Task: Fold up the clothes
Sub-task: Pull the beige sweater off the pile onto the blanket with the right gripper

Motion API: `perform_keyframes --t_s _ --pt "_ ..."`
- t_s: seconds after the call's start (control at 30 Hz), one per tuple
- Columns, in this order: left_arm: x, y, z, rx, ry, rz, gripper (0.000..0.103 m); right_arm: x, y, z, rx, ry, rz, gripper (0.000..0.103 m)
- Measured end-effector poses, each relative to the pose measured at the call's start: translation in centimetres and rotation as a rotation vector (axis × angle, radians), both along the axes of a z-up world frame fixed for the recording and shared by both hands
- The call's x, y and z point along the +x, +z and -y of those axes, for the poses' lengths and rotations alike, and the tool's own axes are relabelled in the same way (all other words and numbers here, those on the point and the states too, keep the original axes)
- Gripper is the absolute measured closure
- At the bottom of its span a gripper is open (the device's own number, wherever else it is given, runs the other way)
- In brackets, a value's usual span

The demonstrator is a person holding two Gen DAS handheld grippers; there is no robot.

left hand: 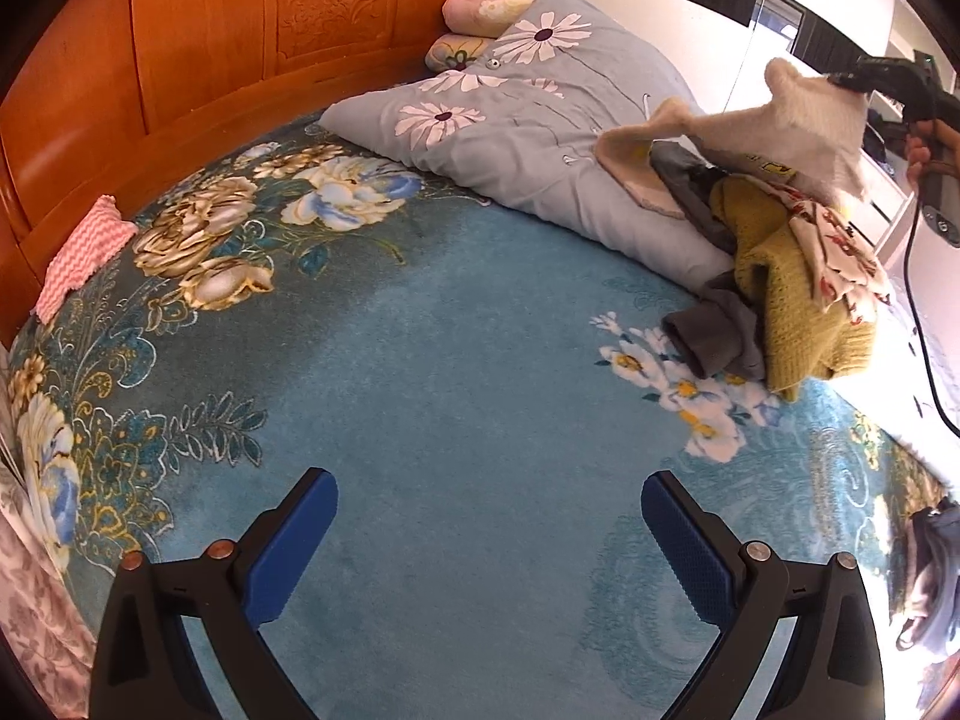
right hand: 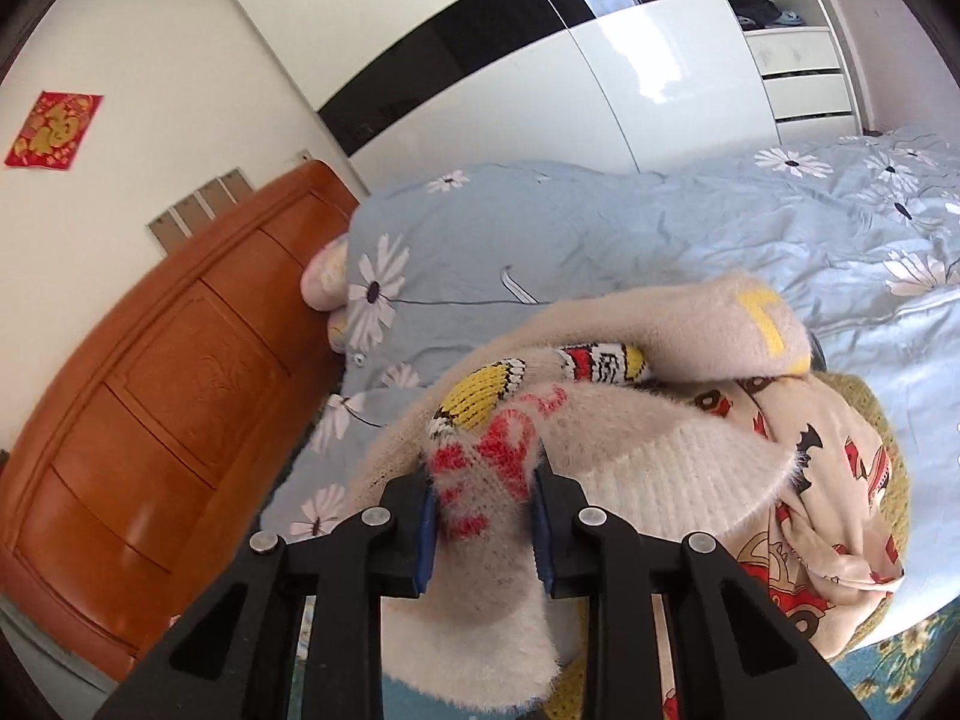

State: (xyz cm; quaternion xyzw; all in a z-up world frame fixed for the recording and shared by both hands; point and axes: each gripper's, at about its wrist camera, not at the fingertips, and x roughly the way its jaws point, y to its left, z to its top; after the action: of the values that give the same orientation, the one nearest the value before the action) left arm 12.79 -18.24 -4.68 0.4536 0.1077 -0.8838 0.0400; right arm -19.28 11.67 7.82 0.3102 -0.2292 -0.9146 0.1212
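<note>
Left gripper (left hand: 489,531) hung over the blue flowered bedspread (left hand: 456,360), jaws spread wide, nothing between them. Broad bare stretch of bedspread lay ahead of it, free for laying a garment flat. That room was bounded by the wooden headboard (left hand: 198,60) at far left, a grey daisy-print quilt (left hand: 528,120) heaped at the back, and the clothes pile (left hand: 786,294) at right. A pink zigzag cloth (left hand: 81,252) sat against the headboard edge, well apart from the pile.

Right gripper (right hand: 483,510) was clamped on a fold of the cream fuzzy sweater (right hand: 630,474), blue pads pressing the knit from both sides. In the left wrist view the sweater (left hand: 798,120) was raised off the pile, one end trailing down to it, with a hand (left hand: 927,150) on the gripper handle at the frame's right edge.

Left view alone showed the pile's lower layers: a mustard knit (left hand: 798,324) and a grey garment (left hand: 714,336) spilling onto the bedspread. Right view alone showed the sweater's red and yellow pattern, a white wardrobe (right hand: 600,90) and the quilt running on across the bed
</note>
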Motion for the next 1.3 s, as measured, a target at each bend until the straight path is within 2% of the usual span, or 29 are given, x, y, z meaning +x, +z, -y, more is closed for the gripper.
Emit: perform_keyframes --t_s 0.23,0.33,0.4,0.47,0.53,0.7,0.83,0.93,1.07,1.13,1.23,1.3 --pt "1.5 3.2 -1.5 -0.012 -0.010 -0.067 0.000 6.2 9.9 1.9 -0.010 0.188 -0.202 0.076" --pt "2.7 4.6 -0.9 -0.005 0.016 -0.103 0.000 10.3 12.7 2.8 -0.001 0.307 -0.280 0.076" --pt "3.8 5.1 -0.2 0.009 0.037 -0.119 0.000 13.3 12.5 3.0 0.013 0.376 -0.286 0.076" --pt "5.0 5.5 0.6 0.024 0.058 -0.131 0.000 16.5 10.4 2.8 0.025 0.427 -0.247 0.076" --pt "6.0 5.6 1.1 0.026 0.067 -0.132 0.000 19.9 6.9 2.1 0.021 0.458 -0.164 0.076" --pt "7.4 4.2 1.0 0.027 0.056 -0.070 0.000 29.6 -3.2 0.7 0.028 0.539 0.044 0.076" --pt "7.5 2.9 -0.5 0.091 0.032 -0.032 0.000 37.7 -8.7 0.3 0.119 0.628 0.140 0.076" --pt "7.0 2.1 -2.4 0.157 0.007 0.005 0.000 39.9 -13.3 -0.3 0.179 0.628 0.281 0.075" --pt "6.4 2.0 -6.2 0.162 -0.067 0.037 0.000 41.4 -19.3 -1.7 0.186 0.618 0.443 0.074" --pt "5.8 2.0 -8.6 0.114 -0.128 0.051 0.000 41.6 -20.7 -2.7 0.156 0.611 0.468 0.071" --pt "4.8 1.7 -11.4 0.066 -0.205 0.078 0.000 42.3 -20.6 -4.6 0.129 0.595 0.470 0.069" --pt "4.1 1.3 -12.9 0.064 -0.242 0.097 0.000 43.4 -20.0 -6.1 0.124 0.590 0.447 0.065"
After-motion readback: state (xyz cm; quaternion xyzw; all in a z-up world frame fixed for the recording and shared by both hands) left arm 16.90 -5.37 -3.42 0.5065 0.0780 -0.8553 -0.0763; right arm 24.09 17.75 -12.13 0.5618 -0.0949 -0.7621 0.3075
